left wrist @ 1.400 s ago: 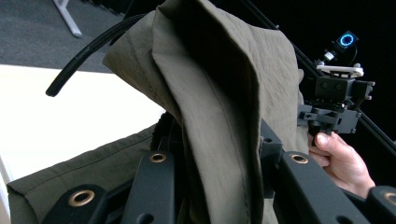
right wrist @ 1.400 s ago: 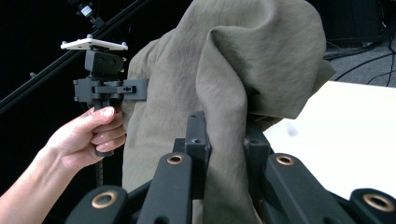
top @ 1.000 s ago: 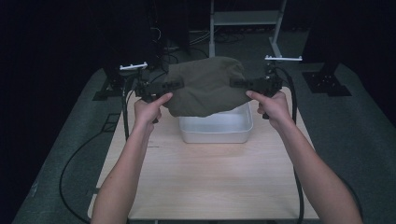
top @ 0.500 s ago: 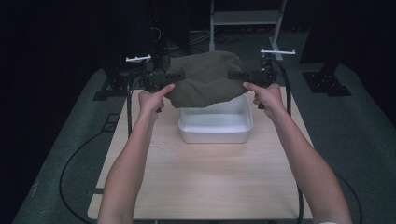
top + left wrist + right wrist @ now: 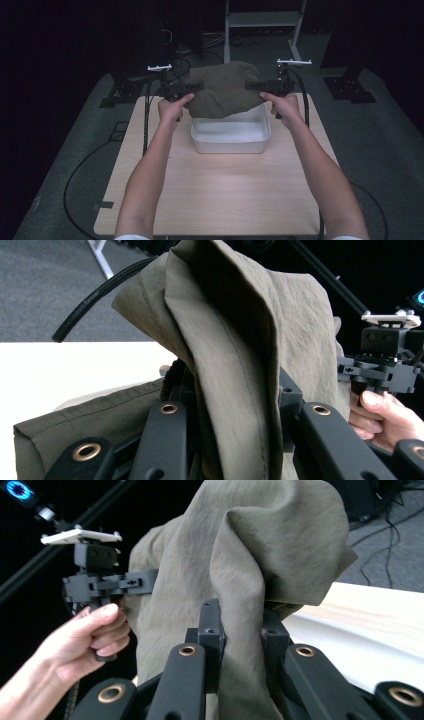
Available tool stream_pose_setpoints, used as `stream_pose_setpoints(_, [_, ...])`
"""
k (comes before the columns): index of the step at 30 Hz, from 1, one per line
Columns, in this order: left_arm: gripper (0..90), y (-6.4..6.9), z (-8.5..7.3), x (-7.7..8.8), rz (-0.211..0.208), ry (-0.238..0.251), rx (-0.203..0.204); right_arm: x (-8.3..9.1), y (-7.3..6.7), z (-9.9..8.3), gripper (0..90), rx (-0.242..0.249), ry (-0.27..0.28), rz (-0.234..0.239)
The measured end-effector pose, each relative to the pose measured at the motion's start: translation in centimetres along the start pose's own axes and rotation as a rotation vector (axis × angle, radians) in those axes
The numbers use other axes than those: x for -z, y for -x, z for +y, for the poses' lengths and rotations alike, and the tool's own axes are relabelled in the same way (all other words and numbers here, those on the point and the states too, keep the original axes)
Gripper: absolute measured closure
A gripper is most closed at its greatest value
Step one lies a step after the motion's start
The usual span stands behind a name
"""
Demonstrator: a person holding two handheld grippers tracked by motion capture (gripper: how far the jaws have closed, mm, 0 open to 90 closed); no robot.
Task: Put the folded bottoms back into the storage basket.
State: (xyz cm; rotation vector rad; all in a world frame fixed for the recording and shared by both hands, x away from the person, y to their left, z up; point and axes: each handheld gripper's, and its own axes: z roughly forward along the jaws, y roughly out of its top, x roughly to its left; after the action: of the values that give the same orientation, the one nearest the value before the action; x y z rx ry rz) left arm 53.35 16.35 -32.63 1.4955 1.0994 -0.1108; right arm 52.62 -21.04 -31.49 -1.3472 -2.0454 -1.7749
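Observation:
An olive-green folded cloth (image 5: 224, 90) hangs between my two grippers above the far edge of a white bin (image 5: 231, 136). My left gripper (image 5: 192, 87) is shut on the cloth's left side, and its own view has the fabric (image 5: 235, 375) pinched between the black jaws. My right gripper (image 5: 254, 85) is shut on the cloth's right side, and there too the fabric (image 5: 240, 605) is bunched between the jaws. The cloth's lower edge dips toward the bin's back rim.
The bin stands at the back middle of a light wooden table (image 5: 225, 195). Dark stands and cables (image 5: 145, 125) lie on the grey floor to the left and behind. A white frame (image 5: 260, 20) stands at the far back.
Both hands have carried the cloth away from me and lower, from above the bin's middle to over its far edge. The grips have not changed.

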Motion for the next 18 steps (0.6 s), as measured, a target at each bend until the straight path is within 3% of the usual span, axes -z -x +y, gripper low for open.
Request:
stream_pose_setpoints(10, [67.2,-0.7,-0.8,-1.3,0.035,-0.022,0.005,-0.4,1.5,-0.6,77.0,-0.026,-0.012,-0.023])
stream_pose_setpoints(18, [67.1,-1.7,-2.1,-1.9,0.044,-0.028,0.035,-0.9,2.8,-1.8,77.0,-0.053,-0.026,-0.034])
